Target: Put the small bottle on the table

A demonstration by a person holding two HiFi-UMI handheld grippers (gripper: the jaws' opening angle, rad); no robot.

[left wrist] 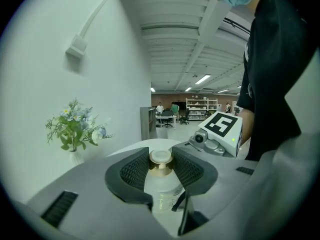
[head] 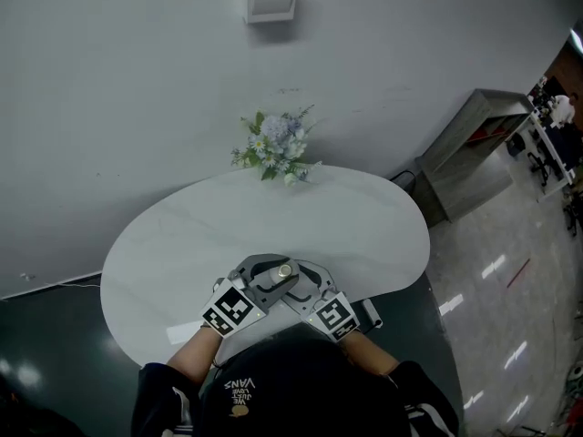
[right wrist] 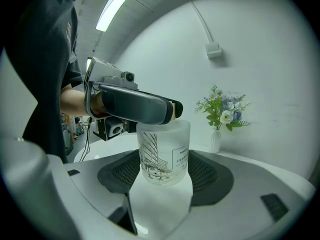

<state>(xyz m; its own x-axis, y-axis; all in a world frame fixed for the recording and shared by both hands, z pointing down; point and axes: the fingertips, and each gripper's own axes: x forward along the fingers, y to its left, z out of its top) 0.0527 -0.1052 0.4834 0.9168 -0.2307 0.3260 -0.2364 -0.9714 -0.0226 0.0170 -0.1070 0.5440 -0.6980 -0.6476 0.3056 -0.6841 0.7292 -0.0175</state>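
The small frosted bottle (head: 285, 269) with a gold collar and white cap hangs just above the front edge of the white oval table (head: 301, 212). My left gripper (head: 275, 268) is shut on its cap (left wrist: 161, 157), one ribbed pad on each side of the collar. From the other side my right gripper (head: 299, 280) closes on the printed body (right wrist: 164, 154), its pads touching both flanks. In the right gripper view the left gripper (right wrist: 145, 108) crosses the bottle's top. The bottle's base is clear of the tabletop. The right gripper (left wrist: 220, 133) shows beyond the cap in the left gripper view.
A small vase of blue and white flowers (head: 273, 148) stands at the table's far edge against the wall. A white box (head: 271, 1) is fixed high on the wall. A grey shelf unit (head: 474, 153) sits on the floor to the right.
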